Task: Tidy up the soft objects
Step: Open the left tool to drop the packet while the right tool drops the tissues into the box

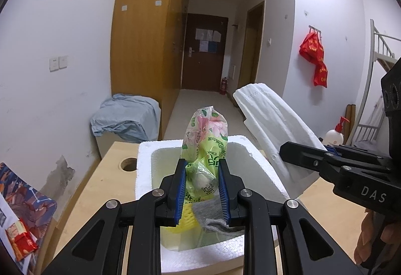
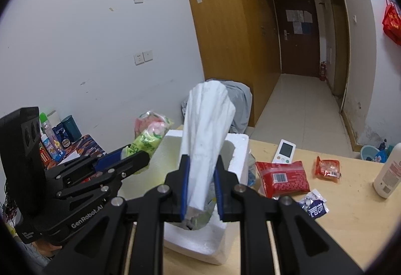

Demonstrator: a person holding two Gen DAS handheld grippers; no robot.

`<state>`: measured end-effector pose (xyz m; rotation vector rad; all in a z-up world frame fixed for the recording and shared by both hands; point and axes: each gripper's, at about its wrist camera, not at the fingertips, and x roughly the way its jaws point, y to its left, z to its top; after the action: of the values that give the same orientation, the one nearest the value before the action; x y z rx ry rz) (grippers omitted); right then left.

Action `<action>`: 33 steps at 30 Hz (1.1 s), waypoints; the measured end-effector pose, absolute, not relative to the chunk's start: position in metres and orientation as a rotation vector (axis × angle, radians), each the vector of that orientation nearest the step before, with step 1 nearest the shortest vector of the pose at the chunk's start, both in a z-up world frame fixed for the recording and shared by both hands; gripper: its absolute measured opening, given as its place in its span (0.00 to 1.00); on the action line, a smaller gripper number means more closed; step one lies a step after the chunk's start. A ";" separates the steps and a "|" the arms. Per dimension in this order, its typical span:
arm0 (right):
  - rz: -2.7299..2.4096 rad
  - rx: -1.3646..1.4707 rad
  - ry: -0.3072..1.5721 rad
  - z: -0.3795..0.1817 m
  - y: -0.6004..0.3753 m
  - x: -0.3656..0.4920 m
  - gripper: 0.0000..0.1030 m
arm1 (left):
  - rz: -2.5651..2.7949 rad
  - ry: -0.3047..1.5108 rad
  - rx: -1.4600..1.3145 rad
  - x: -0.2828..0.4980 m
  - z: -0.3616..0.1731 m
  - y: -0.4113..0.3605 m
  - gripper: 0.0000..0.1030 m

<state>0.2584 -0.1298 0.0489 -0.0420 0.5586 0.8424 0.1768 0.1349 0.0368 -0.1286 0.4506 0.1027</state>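
Observation:
My left gripper [image 1: 202,174] is shut on a green flowered plastic pack [image 1: 206,139] that stands up between its blue pads, over the white foam box [image 1: 147,149]. A yellow mesh piece [image 1: 186,221] and a grey cloth [image 1: 210,214] lie inside the box below it. My right gripper [image 2: 201,178] is shut on a folded white cloth [image 2: 205,129], held upright above the same foam box [image 2: 238,147]. In the left wrist view the white cloth [image 1: 273,124] and the right gripper [image 1: 300,153] come in from the right. The right wrist view shows the left gripper [image 2: 125,157] with the green pack [image 2: 147,137].
The box rests on a wooden table [image 2: 351,212] with a red snack bag [image 2: 280,174], a small red packet [image 2: 327,168], a white device [image 2: 284,150], a blue-white sachet [image 2: 313,206] and a lotion bottle [image 2: 389,172]. A round hole [image 1: 129,164] is cut in the tabletop. A blue-covered cabinet [image 1: 125,119] stands behind.

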 end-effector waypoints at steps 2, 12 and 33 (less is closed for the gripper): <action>0.841 -0.042 0.559 0.049 -0.130 0.258 0.21 | 0.100 0.453 -0.126 0.178 0.036 0.136 0.24; 0.836 -0.039 0.554 0.049 -0.132 0.258 0.21 | 0.106 0.443 -0.101 0.183 0.033 0.133 0.39; 0.848 -0.035 0.557 0.047 -0.130 0.259 0.21 | 0.180 0.388 -0.077 0.157 0.035 0.138 0.94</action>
<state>0.2591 -0.1300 0.0471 -0.0348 0.5569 0.8480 0.1574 0.1378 0.0351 -0.0767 0.3884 0.1799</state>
